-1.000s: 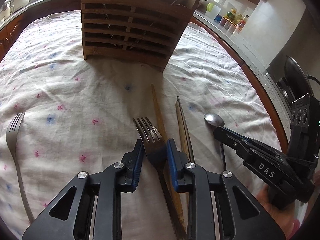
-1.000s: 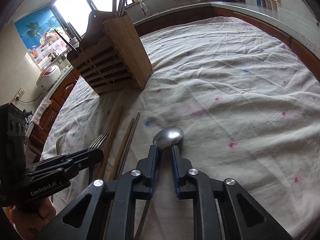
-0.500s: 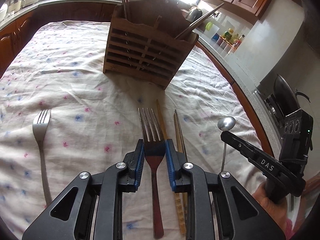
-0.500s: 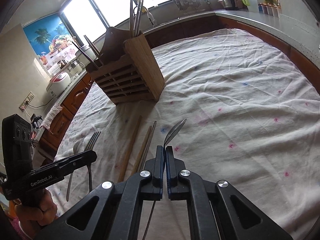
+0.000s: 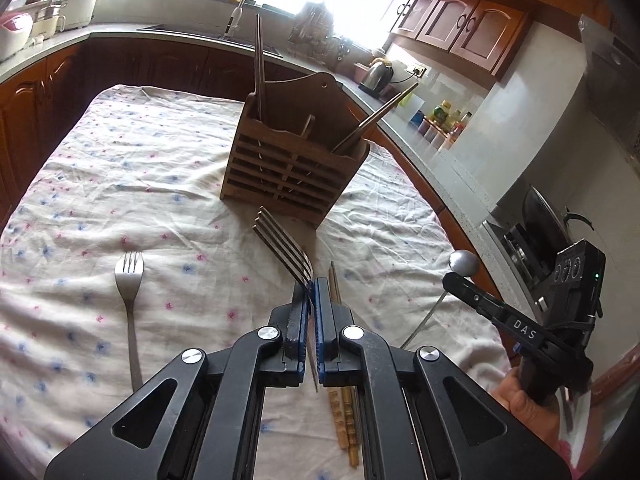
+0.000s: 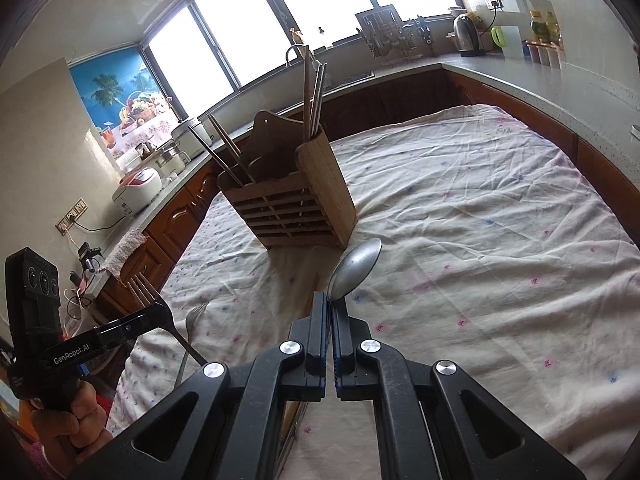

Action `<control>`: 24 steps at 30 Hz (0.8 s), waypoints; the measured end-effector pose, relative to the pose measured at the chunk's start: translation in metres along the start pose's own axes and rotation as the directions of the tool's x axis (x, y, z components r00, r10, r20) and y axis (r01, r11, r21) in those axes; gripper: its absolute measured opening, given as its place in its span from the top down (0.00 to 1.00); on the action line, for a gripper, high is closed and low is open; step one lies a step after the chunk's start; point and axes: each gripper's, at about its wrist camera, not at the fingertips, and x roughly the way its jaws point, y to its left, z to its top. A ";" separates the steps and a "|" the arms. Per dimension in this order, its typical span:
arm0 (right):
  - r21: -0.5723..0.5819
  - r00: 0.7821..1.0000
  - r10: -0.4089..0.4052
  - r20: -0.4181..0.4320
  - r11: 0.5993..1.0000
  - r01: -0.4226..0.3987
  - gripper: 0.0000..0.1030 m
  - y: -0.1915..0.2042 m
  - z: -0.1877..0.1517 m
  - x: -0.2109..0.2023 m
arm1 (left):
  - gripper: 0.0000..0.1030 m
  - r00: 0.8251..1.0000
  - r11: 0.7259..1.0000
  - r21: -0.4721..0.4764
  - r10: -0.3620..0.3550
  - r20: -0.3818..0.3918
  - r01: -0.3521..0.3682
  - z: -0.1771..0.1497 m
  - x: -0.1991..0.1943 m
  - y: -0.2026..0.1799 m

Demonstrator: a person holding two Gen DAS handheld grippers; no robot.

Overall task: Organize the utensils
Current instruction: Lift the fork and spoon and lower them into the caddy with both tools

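Note:
My left gripper [image 5: 311,286] is shut on a metal fork [image 5: 282,242], held above the cloth with its tines toward the wooden utensil holder [image 5: 294,172]. My right gripper [image 6: 331,300] is shut on a metal spoon [image 6: 354,266], also lifted, bowl pointing at the holder [image 6: 292,208]. The holder has chopsticks [image 5: 259,68] standing in it. In the left wrist view the right gripper [image 5: 454,278] with the spoon bowl [image 5: 463,262] is at the right. In the right wrist view the left gripper [image 6: 162,312] with the fork [image 6: 144,290] is at the left.
A second fork [image 5: 129,284] lies on the flowered tablecloth [image 5: 120,184] at the left. Wooden chopsticks [image 5: 344,412] lie on the cloth under my left gripper. Kitchen counters surround the table, with a kettle [image 6: 466,34] and bottles [image 5: 444,114] at the back.
Both grippers have risen from the cloth with their utensils. The left one closed fully on the fork and turned it edge-on. The spoon has lifted with the right gripper.

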 end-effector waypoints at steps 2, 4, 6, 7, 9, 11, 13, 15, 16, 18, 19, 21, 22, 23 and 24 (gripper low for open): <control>-0.003 1.000 0.003 0.011 1.000 -0.003 0.98 0.003 0.002 -0.004 | 0.98 1.000 1.000 -0.004 -0.006 0.011 0.006 0.001 -0.004 0.000; -0.008 1.000 0.007 0.022 1.000 -0.006 0.98 0.006 0.004 -0.007 | 0.98 1.000 1.000 -0.003 -0.009 0.024 0.009 0.002 -0.009 -0.001; -0.014 0.999 0.009 0.034 1.000 -0.009 0.98 0.009 0.007 -0.010 | 0.98 0.999 1.000 0.001 -0.010 0.038 0.010 0.004 -0.013 -0.001; -0.016 0.999 0.010 0.042 1.000 -0.010 0.98 0.010 0.009 -0.013 | 0.98 0.999 1.000 0.002 -0.011 0.047 0.011 0.006 -0.016 -0.002; -0.021 0.998 0.011 0.059 1.000 -0.009 0.98 0.011 0.013 -0.017 | 0.98 0.998 1.000 0.008 -0.012 0.064 0.012 0.009 -0.020 -0.003; -0.027 0.997 0.010 0.076 1.000 -0.008 0.98 0.013 0.018 -0.021 | 0.98 0.997 1.000 0.013 -0.010 0.080 0.009 0.013 -0.024 -0.003; -0.032 0.996 0.007 0.091 0.999 -0.005 0.98 0.015 0.023 -0.023 | 0.98 0.995 1.000 0.016 -0.009 0.096 0.007 0.016 -0.028 -0.004; -0.038 0.994 0.005 0.105 0.999 -0.001 0.98 0.016 0.027 -0.027 | 0.98 0.994 1.000 0.016 -0.010 0.113 0.008 0.020 -0.032 -0.004; -0.042 0.994 0.003 0.113 0.999 0.002 0.98 0.017 0.029 -0.029 | 0.98 0.993 1.000 0.015 -0.010 0.121 0.008 0.022 -0.034 -0.003; -0.049 0.992 0.000 0.129 0.999 0.006 0.98 0.020 0.032 -0.032 | 0.98 0.991 1.000 0.016 -0.011 0.135 0.009 0.026 -0.037 -0.003; -0.053 0.991 0.000 0.136 0.999 0.008 0.98 0.021 0.034 -0.033 | 0.98 0.990 1.000 0.016 -0.012 0.141 0.010 0.028 -0.038 -0.003; -0.062 0.989 -0.006 0.149 0.998 0.016 0.98 0.022 0.038 -0.034 | 0.98 0.988 1.000 0.017 -0.014 0.155 0.012 0.033 -0.040 -0.002; -0.067 0.988 -0.008 0.156 0.998 0.019 0.98 0.022 0.039 -0.034 | 0.98 0.987 1.000 0.018 -0.015 0.162 0.012 0.035 -0.042 -0.002; -0.070 0.987 -0.008 0.161 0.997 0.019 0.98 0.023 0.041 -0.035 | 0.98 0.986 1.000 0.018 -0.014 0.168 0.011 0.037 -0.043 -0.002; -0.073 0.986 -0.007 0.165 0.997 0.019 0.98 0.024 0.043 -0.034 | 0.98 0.985 1.000 0.018 -0.014 0.175 0.011 0.039 -0.044 -0.001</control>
